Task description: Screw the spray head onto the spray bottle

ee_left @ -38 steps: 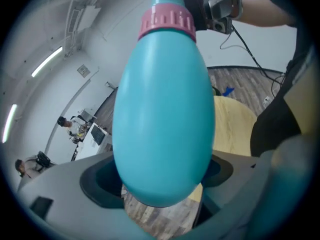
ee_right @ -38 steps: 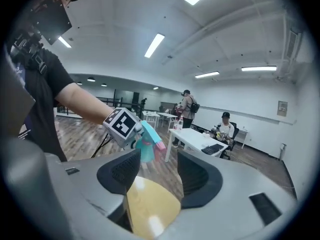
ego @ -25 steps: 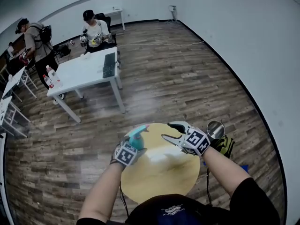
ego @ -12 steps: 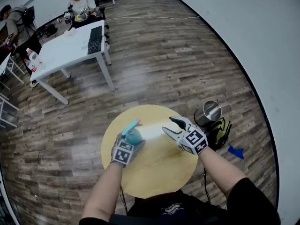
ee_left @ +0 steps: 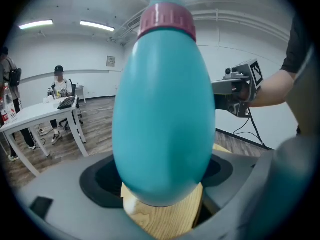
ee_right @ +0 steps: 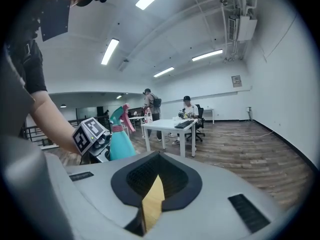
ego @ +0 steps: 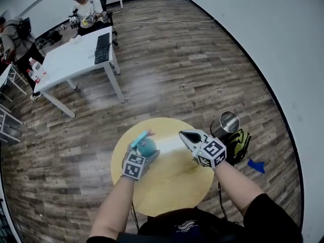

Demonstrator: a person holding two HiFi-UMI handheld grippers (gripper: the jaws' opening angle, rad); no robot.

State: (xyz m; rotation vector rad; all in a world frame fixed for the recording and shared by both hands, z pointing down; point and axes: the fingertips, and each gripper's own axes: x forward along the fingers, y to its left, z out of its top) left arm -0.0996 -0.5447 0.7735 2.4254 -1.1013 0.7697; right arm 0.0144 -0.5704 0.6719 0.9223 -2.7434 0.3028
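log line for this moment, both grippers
left gripper: jaws shut on spray bottle, spray head on | right gripper: jaws just closed, empty | over round table

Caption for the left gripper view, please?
Left gripper holds a teal spray bottle with pink collar over the wooden table.

Round wood table (ego: 172,186) stands on plank floor (ego: 202,65). Floor, table's 2 o'clock, just beside the rim: steel cup (ego: 226,123), upright. Yellow-green bag (ego: 239,143) at 3, just beside the cup. Blue scrap (ego: 256,165) at 4, further out. White desk (ego: 71,59) at 11, well apart: keyboard (ego: 102,41) on top, bottles (ego: 34,75) at its 9 o'clock end.
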